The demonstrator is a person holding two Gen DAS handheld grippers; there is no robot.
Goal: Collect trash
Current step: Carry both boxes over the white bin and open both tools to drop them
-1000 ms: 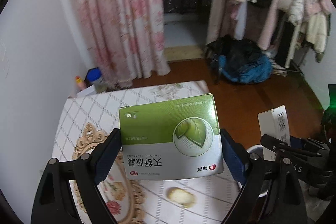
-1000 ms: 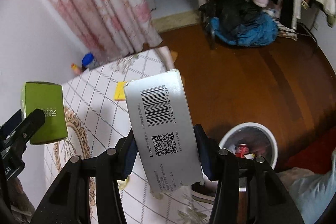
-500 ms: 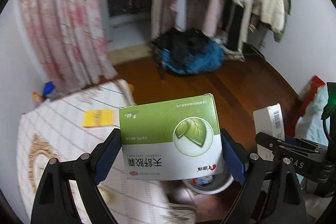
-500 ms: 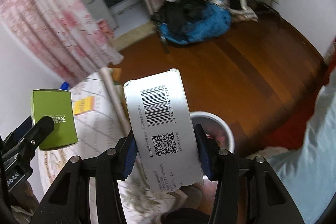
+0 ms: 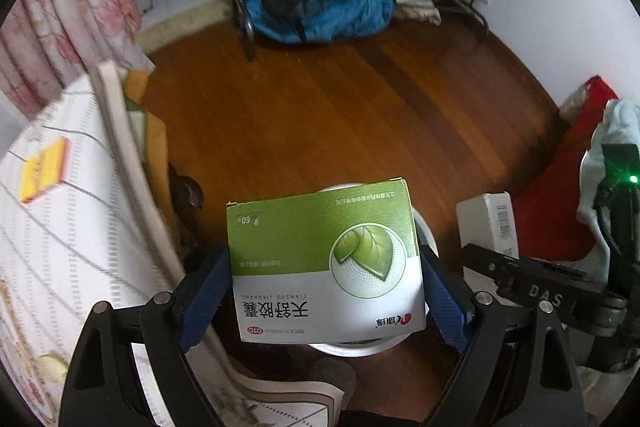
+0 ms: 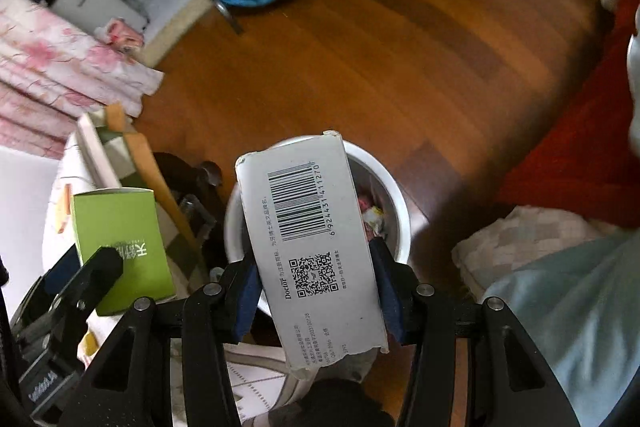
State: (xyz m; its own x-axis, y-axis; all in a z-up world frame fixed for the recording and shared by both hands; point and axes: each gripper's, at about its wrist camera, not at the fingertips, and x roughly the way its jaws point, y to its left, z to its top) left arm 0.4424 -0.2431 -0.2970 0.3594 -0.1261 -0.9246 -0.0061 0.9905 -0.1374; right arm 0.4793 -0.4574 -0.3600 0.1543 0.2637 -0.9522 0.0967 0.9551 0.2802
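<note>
My left gripper (image 5: 325,281) is shut on a green-and-white medicine box (image 5: 324,263), held over the white round trash bin (image 5: 360,349), which the box mostly hides. My right gripper (image 6: 316,287) is shut on a grey box with a barcode (image 6: 312,247), held above the same bin (image 6: 394,203); wrappers show inside. In the left wrist view the grey box (image 5: 490,223) and the right gripper (image 5: 532,287) appear at the right. The green box (image 6: 120,239) shows at the left of the right wrist view.
The table with a white checked cloth (image 5: 60,227) lies at the left, with a yellow packet (image 5: 42,175) on it. Wooden floor (image 5: 340,115) stretches ahead to a blue bag (image 5: 320,7) and hanging clothes. A red item (image 5: 560,195) and a person's pale trouser leg (image 6: 580,307) are at the right.
Both grippers have swung right, away from the table and down over the trash bin, each still holding its box. The bin has come under both boxes.
</note>
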